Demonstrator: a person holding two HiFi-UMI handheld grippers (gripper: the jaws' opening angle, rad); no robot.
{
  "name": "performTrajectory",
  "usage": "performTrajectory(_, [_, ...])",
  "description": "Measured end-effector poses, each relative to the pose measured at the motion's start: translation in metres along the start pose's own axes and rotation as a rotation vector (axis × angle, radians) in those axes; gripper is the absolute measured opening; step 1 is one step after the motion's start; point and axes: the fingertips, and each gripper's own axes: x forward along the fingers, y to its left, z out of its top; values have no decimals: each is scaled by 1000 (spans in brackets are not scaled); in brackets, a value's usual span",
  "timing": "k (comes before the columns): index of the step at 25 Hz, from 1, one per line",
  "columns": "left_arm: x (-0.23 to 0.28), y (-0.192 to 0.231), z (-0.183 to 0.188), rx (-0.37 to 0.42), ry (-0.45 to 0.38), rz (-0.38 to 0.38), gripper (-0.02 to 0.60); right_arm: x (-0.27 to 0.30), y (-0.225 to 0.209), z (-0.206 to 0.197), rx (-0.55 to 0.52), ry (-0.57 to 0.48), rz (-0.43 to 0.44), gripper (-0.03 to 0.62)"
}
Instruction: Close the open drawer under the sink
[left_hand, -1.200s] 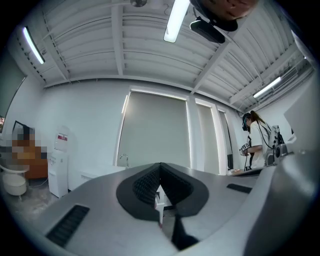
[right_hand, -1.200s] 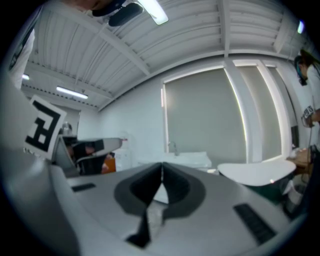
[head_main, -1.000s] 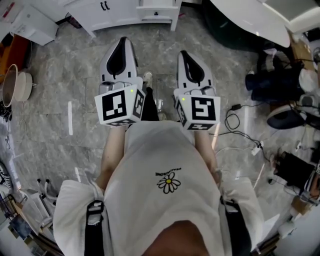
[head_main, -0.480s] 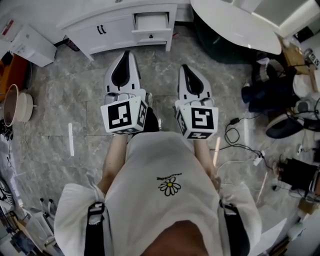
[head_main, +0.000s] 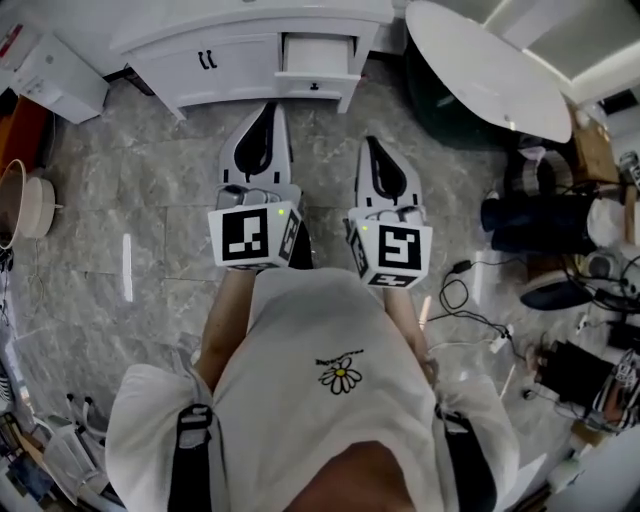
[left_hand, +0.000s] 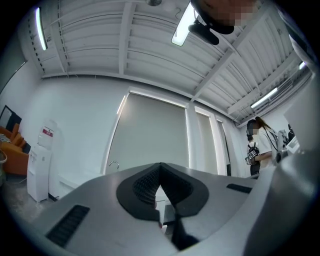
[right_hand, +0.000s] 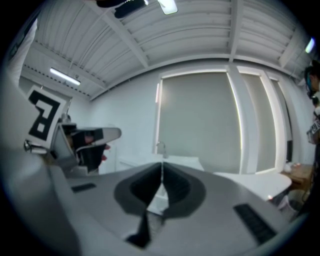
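Nearest the head camera is the person's white shirt with a daisy print (head_main: 339, 372). Just past it sit the two black-and-white marker cubes, side by side.

From the cubes both tools point toward the white vanity cabinet (head_main: 215, 55) over the grey marble-tile floor (head_main: 150, 170). The left hand-held gripper (head_main: 269, 108) has its dark ribbed pads pressed together at the tip with nothing between them, as its own view shows (left_hand: 160, 168). The right hand-held gripper (head_main: 372, 143) is likewise pressed together and empty (right_hand: 161, 168). It lies a little farther back from the cabinet than the left one.

Neither tip touches the cabinet. The open white drawer with a small dark knob (head_main: 317, 62) stands pulled out of the cabinet's right-hand part, its interior showing from above, ahead of the gap between the two tools. The cabinet's left door carries two dark handles.

In the right gripper view a chrome tap (right_hand: 161, 148) rises over the cabinet top. A round white table (head_main: 485, 68) stands to the cabinet's right. A white box (head_main: 55, 75) lies to its left.
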Motion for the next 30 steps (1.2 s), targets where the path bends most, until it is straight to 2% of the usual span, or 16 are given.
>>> performTrajectory(5, [58,43,-12,-16,-1,17,20,68,0,-1,-22,35,9,29])
performTrajectory(9, [101,71,-13,15,-20,27,20,122,-5,11,-14,48,2,29])
performTrajectory(13, [143,95,-22,17,6,23,20,171,-8,21,-15,62,-29,29])
performTrajectory(16, [169,109,-31,13,16,10,20,197,-10,19,-9,82,-55,29])
performTrajectory(21, [191,125,-36,-9,-18,40,20,211,-23,5,-32,136,-108,29])
performTrajectory(24, [204,123,-36,6,-18,26,20,221,-40,12,4,85,-153,31])
performTrajectory(27, [214,119,-39,22,25,2,20,228,-52,27,27,-5,-180,30])
performTrajectory(30, [225,113,-36,29,50,-12,20,239,-61,41,17,-39,-168,29])
